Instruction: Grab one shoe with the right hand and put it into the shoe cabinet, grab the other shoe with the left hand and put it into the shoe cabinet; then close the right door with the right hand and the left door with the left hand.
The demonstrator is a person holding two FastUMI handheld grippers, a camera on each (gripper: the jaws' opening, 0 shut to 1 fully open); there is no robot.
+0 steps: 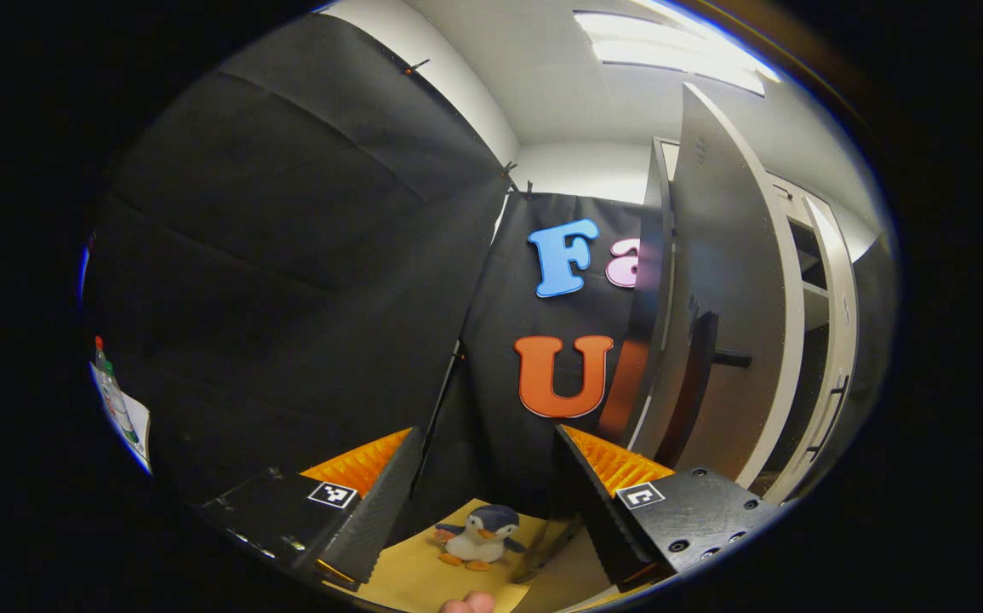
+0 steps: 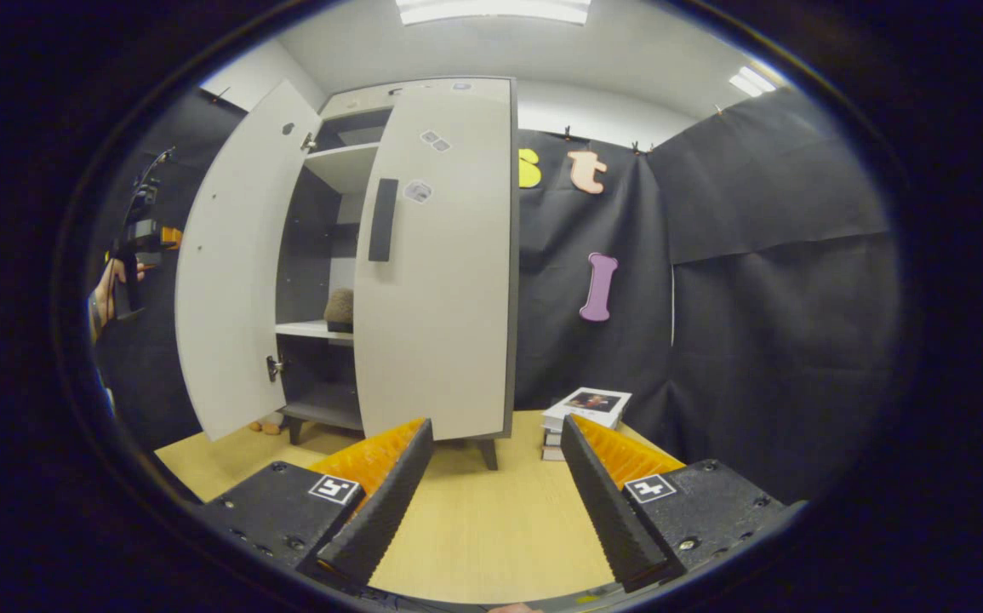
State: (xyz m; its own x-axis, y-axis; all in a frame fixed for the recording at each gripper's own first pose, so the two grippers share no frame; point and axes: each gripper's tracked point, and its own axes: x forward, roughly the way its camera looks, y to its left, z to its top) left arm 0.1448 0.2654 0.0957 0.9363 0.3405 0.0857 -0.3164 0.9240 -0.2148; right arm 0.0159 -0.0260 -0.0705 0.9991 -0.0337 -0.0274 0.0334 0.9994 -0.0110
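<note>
In the right gripper view the shoe cabinet (image 2: 423, 255) stands on the floor with its right door (image 2: 440, 272) nearly shut and its left door (image 2: 231, 264) swung wide. A brownish shoe (image 2: 339, 308) sits on the middle shelf (image 2: 312, 330); the second one I cannot make out (it may be hidden behind the door). The right gripper (image 2: 491, 477) has its jaws wide and empty, and so does the left gripper (image 1: 482, 485), which faces the open left door (image 1: 725, 298). I judge the shoes stowed and the door-closing left.
</note>
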